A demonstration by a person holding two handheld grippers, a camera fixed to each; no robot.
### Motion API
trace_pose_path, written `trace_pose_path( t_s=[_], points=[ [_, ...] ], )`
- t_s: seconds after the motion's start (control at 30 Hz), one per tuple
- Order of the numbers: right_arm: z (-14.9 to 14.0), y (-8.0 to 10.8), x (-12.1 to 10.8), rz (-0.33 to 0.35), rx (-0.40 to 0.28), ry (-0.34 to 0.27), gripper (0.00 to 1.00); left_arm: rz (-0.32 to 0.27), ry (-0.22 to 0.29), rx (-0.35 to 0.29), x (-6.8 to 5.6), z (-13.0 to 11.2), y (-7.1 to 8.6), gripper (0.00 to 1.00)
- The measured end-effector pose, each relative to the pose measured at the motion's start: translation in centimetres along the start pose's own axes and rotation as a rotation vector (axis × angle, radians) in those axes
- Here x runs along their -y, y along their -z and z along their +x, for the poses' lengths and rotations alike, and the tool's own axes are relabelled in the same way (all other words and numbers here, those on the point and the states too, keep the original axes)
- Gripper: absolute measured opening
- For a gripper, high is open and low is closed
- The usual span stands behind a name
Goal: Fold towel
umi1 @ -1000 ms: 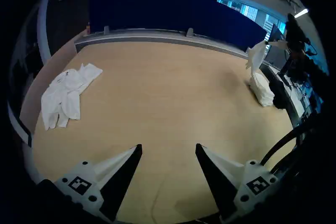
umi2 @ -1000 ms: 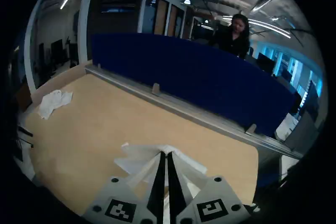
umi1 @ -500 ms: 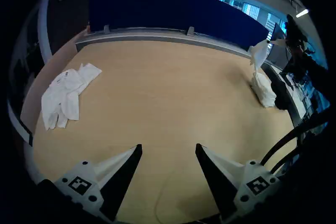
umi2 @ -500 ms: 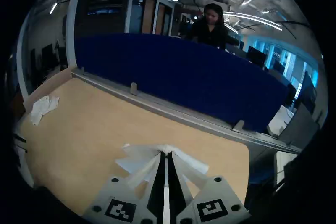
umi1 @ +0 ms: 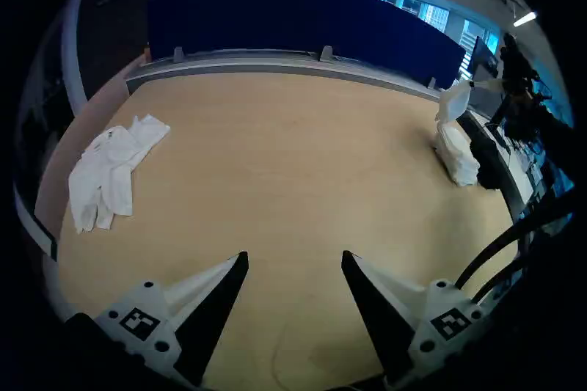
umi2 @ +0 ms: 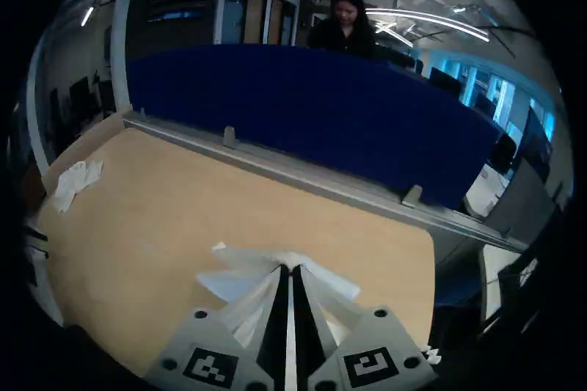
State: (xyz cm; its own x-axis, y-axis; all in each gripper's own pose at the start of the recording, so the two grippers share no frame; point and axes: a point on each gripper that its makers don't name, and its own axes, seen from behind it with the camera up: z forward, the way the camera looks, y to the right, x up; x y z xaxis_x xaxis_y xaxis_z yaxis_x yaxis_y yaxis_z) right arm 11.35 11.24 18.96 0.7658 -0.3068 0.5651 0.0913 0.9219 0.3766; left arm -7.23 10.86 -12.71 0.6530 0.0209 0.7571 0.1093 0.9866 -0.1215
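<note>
My right gripper is shut on a white towel, whose folds fan out to both sides of the closed fingers above the wooden table. In the left gripper view the same towel hangs from that gripper at the table's far right, over a white cloth pile. My left gripper stands open above the table's near edge with nothing between its fingers. A crumpled white towel lies at the table's left side, seen small at the far left in the right gripper view as a crumpled towel.
A blue partition on a grey rail bounds the table's far edge. A person stands behind it. Dark office equipment and cables crowd the right side beyond the table. A thin cable lies near the front edge.
The right gripper has lowered a little with the hanging towel, and its view has swung slightly. The person behind the partition has moved left. My left gripper has barely shifted.
</note>
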Motion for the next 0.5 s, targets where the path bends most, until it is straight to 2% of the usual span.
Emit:
trace_pose_path(
  t_s=[0.3,0.5],
  points=[
    [-7.4,1.5,-1.0,-0.026,0.077,-0.055,0.03,-0.007,-0.019,0.013,-0.4,-0.1,0.1,0.94],
    [-11.8,1.9,-1.5,-0.055,0.128,-0.095,0.03,-0.006,-0.03,0.021,-0.5,-0.4,-0.1,0.94]
  ],
)
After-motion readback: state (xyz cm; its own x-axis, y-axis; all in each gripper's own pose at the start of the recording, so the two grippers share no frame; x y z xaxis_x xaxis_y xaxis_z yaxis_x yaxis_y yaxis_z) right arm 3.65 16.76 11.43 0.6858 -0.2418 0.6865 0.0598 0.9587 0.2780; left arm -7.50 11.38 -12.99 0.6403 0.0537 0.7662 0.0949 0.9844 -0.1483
